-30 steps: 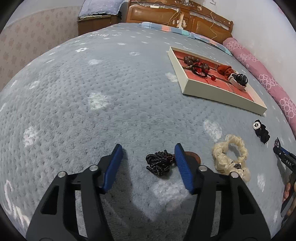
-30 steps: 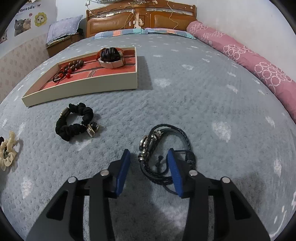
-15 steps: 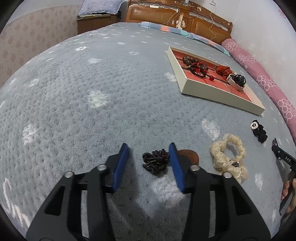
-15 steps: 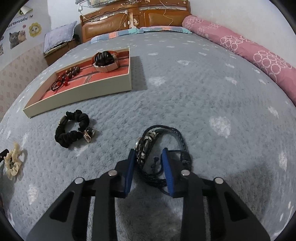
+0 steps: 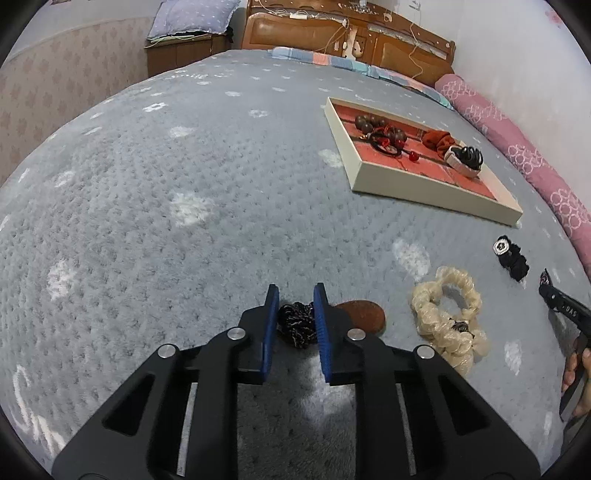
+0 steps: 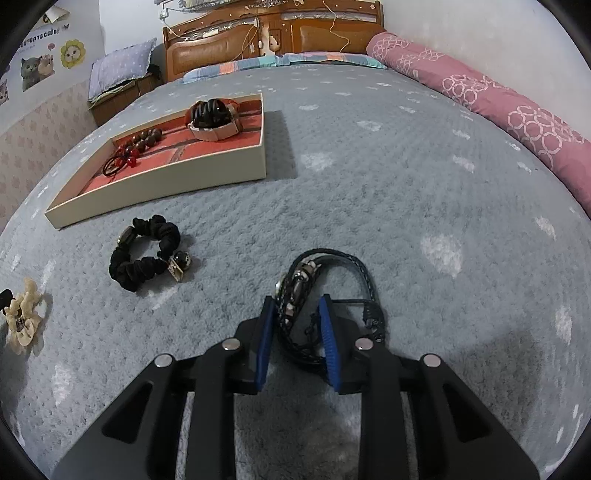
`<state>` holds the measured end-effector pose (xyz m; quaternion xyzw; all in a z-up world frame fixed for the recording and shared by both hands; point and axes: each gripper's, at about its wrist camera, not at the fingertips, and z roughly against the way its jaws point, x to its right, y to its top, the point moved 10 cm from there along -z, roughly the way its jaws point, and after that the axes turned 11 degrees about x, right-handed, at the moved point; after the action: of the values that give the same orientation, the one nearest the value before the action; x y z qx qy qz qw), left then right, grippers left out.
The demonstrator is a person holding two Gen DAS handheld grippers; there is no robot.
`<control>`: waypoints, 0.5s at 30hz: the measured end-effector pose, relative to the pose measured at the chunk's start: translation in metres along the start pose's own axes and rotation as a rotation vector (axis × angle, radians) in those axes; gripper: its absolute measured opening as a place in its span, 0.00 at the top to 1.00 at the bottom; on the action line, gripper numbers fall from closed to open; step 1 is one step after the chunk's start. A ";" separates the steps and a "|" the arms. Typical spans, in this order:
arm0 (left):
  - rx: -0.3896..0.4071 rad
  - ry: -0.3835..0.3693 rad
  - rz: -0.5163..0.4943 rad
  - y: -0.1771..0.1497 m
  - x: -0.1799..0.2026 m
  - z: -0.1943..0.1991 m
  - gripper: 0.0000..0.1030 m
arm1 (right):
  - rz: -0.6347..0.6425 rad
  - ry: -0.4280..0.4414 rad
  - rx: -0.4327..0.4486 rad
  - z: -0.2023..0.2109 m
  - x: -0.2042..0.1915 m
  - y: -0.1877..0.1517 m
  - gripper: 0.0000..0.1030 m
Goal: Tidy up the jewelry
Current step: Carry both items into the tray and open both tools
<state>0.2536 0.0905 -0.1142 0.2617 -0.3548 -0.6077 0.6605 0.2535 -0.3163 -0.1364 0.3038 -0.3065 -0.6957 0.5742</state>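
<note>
My left gripper (image 5: 294, 295) is shut on a dark twisted bracelet (image 5: 295, 328) lying on the grey blanket. A brown disc (image 5: 364, 314) lies just right of it. My right gripper (image 6: 297, 305) is shut on a black braided leather bracelet (image 6: 301, 286) with metal beads; its loop sticks out ahead of the fingers. A cream tray with red lining (image 5: 424, 186) (image 6: 155, 182) holds wooden beads, a red-bead band and a watch. The right gripper also shows at the edge of the left wrist view (image 5: 554, 299).
A cream scrunchie (image 5: 447, 314) (image 6: 22, 321) and a black scrunchie with a charm (image 5: 511, 256) (image 6: 146, 254) lie on the blanket between the grippers. A pink bolster (image 6: 498, 110) runs along the right side. A wooden headboard (image 6: 273, 33) stands at the far end.
Both grippers have closed: the left around the dark twisted bracelet, the right around the braided leather bracelet. Both have moved slightly forward and low over the blanket.
</note>
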 end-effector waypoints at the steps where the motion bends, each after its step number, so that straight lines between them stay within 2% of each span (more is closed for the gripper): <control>1: 0.001 -0.002 0.007 0.000 -0.001 0.001 0.83 | -0.004 0.003 0.001 0.000 0.000 0.000 0.75; 11: 0.014 -0.055 0.093 0.009 -0.001 0.012 0.84 | -0.015 0.013 0.002 0.001 0.002 0.000 0.75; 15: 0.024 -0.066 0.074 0.014 0.007 0.017 0.84 | -0.016 0.015 0.002 0.000 0.002 0.000 0.75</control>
<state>0.2494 0.0864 -0.0920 0.2361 -0.3929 -0.5869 0.6674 0.2531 -0.3186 -0.1362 0.3119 -0.3004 -0.6979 0.5704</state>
